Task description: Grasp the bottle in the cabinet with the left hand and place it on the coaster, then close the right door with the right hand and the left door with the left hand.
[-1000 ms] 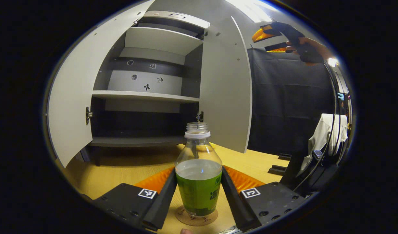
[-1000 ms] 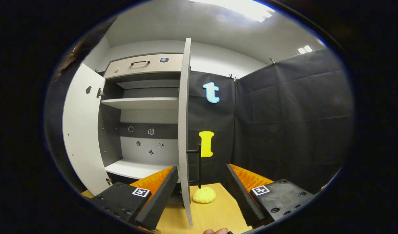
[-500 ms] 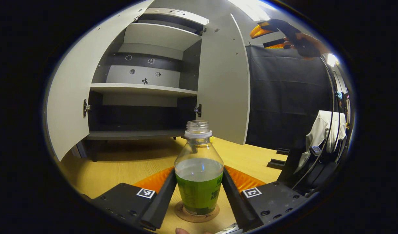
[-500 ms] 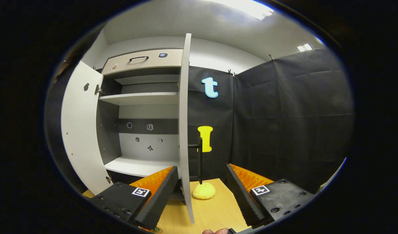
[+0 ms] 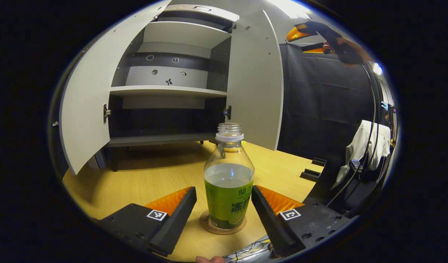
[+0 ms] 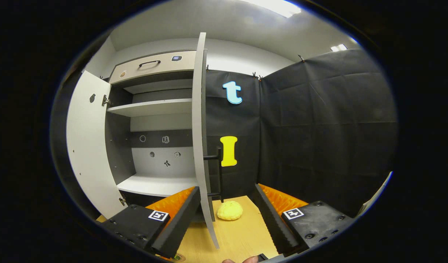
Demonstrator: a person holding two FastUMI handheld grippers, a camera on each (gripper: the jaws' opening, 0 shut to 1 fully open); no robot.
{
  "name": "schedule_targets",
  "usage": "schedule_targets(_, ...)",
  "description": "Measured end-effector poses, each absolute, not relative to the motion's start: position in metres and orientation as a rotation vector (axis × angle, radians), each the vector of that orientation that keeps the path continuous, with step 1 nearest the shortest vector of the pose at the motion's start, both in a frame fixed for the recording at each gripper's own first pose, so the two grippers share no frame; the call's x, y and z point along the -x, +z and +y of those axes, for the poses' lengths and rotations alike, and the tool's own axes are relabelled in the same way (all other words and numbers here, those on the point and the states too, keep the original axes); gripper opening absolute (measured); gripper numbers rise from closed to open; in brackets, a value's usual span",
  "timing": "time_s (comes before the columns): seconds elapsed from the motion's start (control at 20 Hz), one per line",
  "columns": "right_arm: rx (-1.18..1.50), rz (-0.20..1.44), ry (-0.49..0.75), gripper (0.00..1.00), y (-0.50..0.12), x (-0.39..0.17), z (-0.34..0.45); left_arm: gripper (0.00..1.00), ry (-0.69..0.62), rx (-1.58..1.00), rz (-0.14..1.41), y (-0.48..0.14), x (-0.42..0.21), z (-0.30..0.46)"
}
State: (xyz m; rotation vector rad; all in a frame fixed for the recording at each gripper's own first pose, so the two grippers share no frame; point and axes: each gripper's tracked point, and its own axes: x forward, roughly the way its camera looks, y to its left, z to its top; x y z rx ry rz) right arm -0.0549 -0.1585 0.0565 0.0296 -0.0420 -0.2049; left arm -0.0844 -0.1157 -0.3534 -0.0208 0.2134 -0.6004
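In the left gripper view a clear, capless bottle with a green label stands upright on a round cork coaster on the wooden table. My left gripper is open around it, with a gap between each finger and the bottle. Behind it the grey cabinet has both doors open: the left door and the right door. The right gripper shows high at the upper right, held by a hand. In the right gripper view my right gripper is open, facing the edge of the right door and its black handle.
A yellow lumpy object lies on the table near the right door's foot. The cabinet shelves hold nothing. Black brackets sit at the table's right side, and white cloth hangs over dark gear beyond it.
My left gripper has opened and let go of the bottle, which now stands on the coaster, and has drawn back a little. The right gripper shifted slightly relative to the door edge.
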Motion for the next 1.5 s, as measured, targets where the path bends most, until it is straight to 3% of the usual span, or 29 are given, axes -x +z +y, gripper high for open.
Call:
schedule_targets(0.3,-0.019,-0.033,-0.195,0.98,0.051,0.042,-0.176,0.96,-0.522,0.054,0.227,-0.315,0.101,-0.095)
schedule_targets(0.5,-0.030,-0.004,-0.217,0.98,0.042,0.026,-0.203,0.96,-0.444,0.093,0.186,-0.251,0.100,-0.071)
schedule_targets(1.0,-0.074,0.013,-0.157,0.98,0.047,-0.028,-0.219,0.95,-0.022,0.105,0.049,-0.101,0.044,0.023)
schedule_targets(1.25,-0.071,0.004,-0.089,0.95,0.046,-0.030,-0.194,0.95,0.013,0.013,0.036,-0.077,0.027,0.032)
schedule_targets(1.5,-0.089,0.023,0.041,0.97,0.041,-0.030,-0.126,0.95,-0.061,-0.023,0.019,-0.075,0.025,0.024)
